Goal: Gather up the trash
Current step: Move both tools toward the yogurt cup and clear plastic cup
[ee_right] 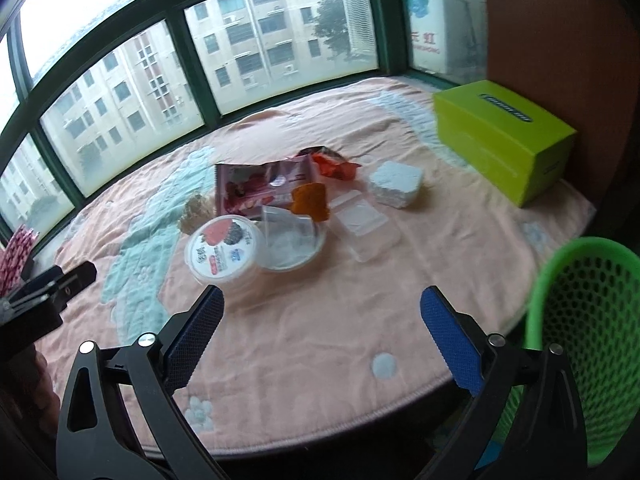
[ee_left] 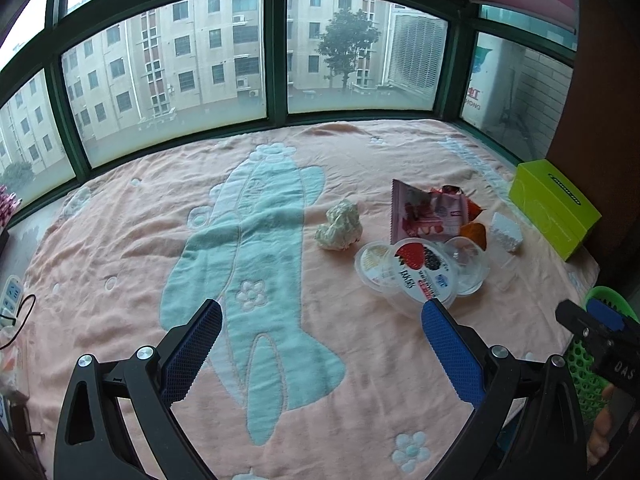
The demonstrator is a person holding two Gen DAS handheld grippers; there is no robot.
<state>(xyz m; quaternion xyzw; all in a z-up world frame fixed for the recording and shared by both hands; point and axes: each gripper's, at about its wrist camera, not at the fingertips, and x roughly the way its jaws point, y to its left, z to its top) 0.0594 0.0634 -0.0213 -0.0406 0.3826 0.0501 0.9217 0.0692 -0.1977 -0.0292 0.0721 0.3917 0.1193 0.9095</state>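
Note:
A pile of trash lies on the pink blanket: a yogurt cup (ee_left: pixel 416 276) (ee_right: pixel 224 250), a clear plastic lid (ee_left: pixel 466 264) (ee_right: pixel 290 240), a pink wrapper (ee_left: pixel 428 216) (ee_right: pixel 260 188), an orange scrap (ee_right: pixel 310 202), a white foam block (ee_left: pixel 506 232) (ee_right: pixel 396 184), a clear tray (ee_right: pixel 364 226) and a crumpled paper ball (ee_left: pixel 340 226). A green mesh basket (ee_right: pixel 588 320) (ee_left: pixel 580 360) stands at the right edge. My left gripper (ee_left: pixel 320 344) is open and empty, near the yogurt cup. My right gripper (ee_right: pixel 320 336) is open and empty, in front of the pile.
A lime green tissue box (ee_left: pixel 556 208) (ee_right: pixel 504 136) sits at the back right by a brown wall. Green-framed windows border the far side. A power strip (ee_left: pixel 10 296) lies at the left edge. Pink striped straws (ee_right: pixel 16 252) are at far left.

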